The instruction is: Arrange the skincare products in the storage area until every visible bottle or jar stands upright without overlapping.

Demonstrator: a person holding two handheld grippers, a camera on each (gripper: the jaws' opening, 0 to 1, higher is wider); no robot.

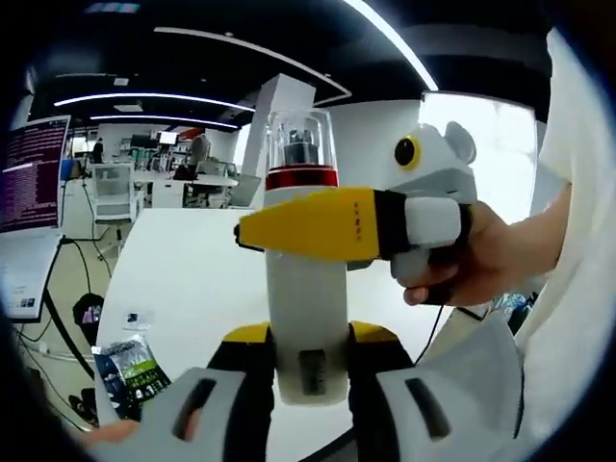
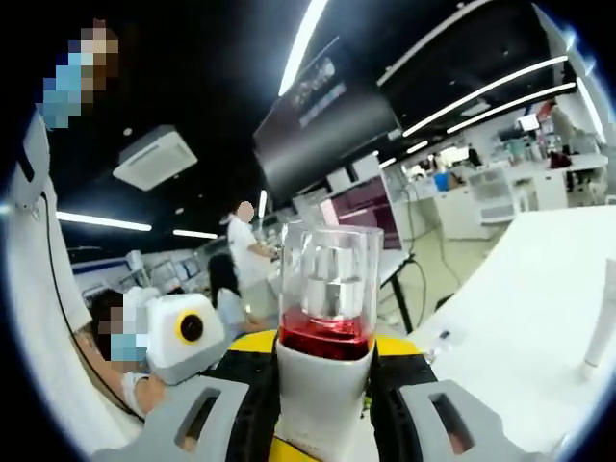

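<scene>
Left gripper view shows the white pump bottle (image 1: 306, 289) mid-frame, lifted above the table (image 1: 183, 269), pinched low by the left claw (image 1: 308, 371) and crosswise higher by the right claw (image 1: 289, 226); next, I judge, comes setting it upright.

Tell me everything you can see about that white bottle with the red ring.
The white bottle is tall and opaque, plastic-looking, with a red collar under a clear domed cap showing a pump inside. It is held upright above the white table. The left hand-held gripper clamps its base; the right hand-held gripper closes across its upper body.
</scene>
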